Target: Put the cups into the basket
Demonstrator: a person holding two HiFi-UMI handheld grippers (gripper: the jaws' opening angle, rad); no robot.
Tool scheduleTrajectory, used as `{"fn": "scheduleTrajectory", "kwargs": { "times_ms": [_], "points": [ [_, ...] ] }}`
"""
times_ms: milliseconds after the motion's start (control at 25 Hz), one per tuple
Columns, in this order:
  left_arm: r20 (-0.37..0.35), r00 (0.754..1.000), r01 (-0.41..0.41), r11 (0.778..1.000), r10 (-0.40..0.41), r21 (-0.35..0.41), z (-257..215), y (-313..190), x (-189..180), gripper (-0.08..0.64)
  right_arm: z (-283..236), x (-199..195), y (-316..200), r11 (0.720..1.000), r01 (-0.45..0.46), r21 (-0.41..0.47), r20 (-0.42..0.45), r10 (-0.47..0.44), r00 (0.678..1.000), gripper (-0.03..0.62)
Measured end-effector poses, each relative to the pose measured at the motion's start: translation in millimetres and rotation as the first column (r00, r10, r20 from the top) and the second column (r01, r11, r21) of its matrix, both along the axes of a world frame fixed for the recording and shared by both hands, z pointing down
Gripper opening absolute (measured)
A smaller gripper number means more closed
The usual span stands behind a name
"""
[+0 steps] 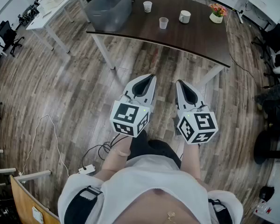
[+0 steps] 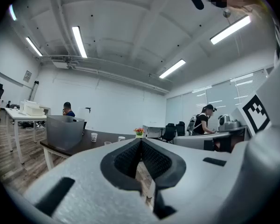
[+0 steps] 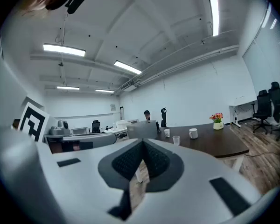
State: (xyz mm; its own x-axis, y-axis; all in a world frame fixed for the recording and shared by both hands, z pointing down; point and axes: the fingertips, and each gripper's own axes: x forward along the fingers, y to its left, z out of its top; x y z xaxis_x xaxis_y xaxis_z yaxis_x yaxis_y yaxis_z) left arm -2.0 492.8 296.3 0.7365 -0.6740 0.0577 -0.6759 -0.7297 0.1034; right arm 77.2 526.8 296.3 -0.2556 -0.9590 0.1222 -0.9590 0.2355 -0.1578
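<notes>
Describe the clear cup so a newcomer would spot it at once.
Find the dark table ahead, with the grey basket at its left end. Of three cups right of it, the clear cup stands nearest the front edge, see-through, unlike the paper cup and white mug.

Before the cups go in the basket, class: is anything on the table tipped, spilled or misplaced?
Nothing stands out. The paper cup, clear cup and white mug stand upright and apart on the table beside the basket; no spill shows.
</notes>
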Motion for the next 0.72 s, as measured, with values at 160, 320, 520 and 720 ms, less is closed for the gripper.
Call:
{"fn": "scheduleTrajectory", "kwargs": {
  "times_ms": [160,320,520,720],
  "points": [
    [-0.008,1.0,-0.008,1.0,0.008,-0.012,-4,-23,-7,0.009,-2,-6,-21,1.0,-0.003,-0.014,0.0,0.003,1.0,0.012],
    [0.003,1.0,-0.017,1.0,0.017,-0.018,-7,-43,-17,0.009,-2,-15,-38,0.999,-0.007,-0.032,-0.003,0.006,1.0,0.011],
    [0.004,1.0,-0.027,0.999,0.027,-0.028,-6,-67,-32,0.009,0,-26,-62,0.998,-0.018,-0.056,-0.021,0.017,1.0,0.012],
    [0.019,0.999,-0.049,0.998,0.049,-0.034,-2,-90,-51,0.009,-1,-36,-91,0.997,-0.057,-0.051,0.0,0.057,0.998,0.012]
  ]
}}
